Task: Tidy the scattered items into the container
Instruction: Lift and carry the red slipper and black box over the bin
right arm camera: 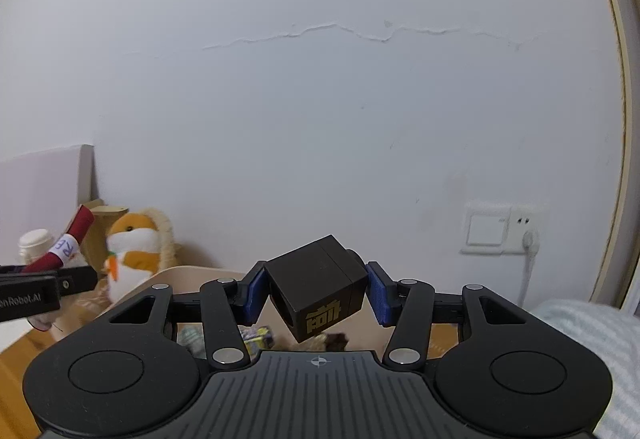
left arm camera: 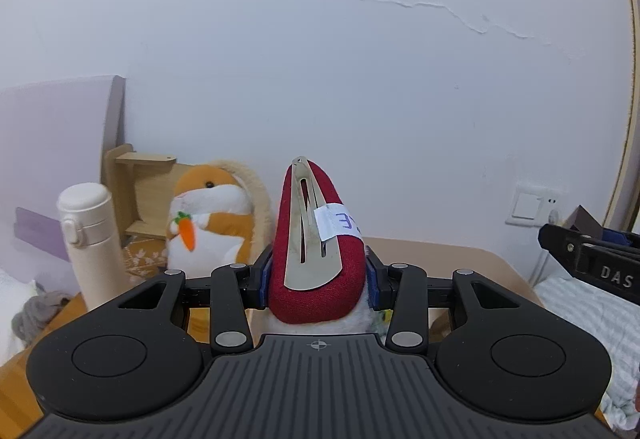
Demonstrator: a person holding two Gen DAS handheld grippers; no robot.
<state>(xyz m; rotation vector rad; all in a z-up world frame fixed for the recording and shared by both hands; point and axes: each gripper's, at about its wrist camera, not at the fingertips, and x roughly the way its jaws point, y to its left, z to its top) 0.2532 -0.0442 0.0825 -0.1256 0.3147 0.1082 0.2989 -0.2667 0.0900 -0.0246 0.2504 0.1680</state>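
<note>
Hair clip (left arm camera: 316, 235) tag, perhaps "37"

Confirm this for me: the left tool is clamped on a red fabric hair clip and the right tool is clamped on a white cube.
Not quite. The cube is black with gold lettering, not white; the right wrist view shows it. The rest stands: the left tool is clamped on the red fabric hair clip, and the right tool grips the cube.

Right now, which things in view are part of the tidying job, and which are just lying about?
Job:
- red hair clip in left gripper
- black cube box in right gripper
- beige container

Lying about:
- hamster plush
- white flask
- wall switch
</note>
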